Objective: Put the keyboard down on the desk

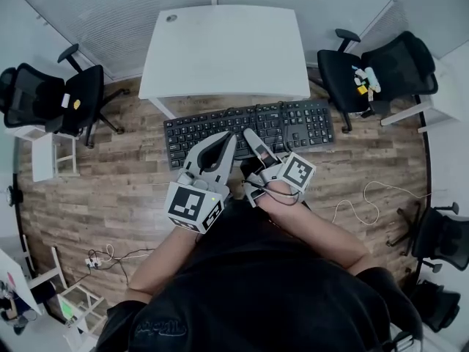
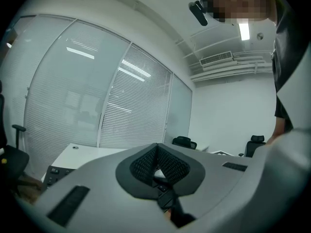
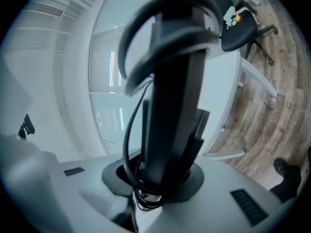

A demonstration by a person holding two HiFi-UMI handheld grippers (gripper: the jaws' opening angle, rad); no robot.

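**Keyboard held up just short of the desk**

My right hand-held gripper (image 1: 251, 139) pinches the near long edge of the black keyboard (image 1: 249, 127), and its cable (image 3: 130, 130) loops beside the jaws. The keyboard hangs about level over the wooden floor (image 1: 110, 182), on my side of the white desk (image 1: 220, 50) and apart from it. My left hand-held gripper (image 1: 229, 139) has its jaws pressed together, tips at the keys, with nothing between them. Right of the desk a black chair (image 1: 344, 64) carries small white and yellow things (image 1: 364, 79) on its seat. Another black chair (image 1: 80, 97) stands left of the desk.
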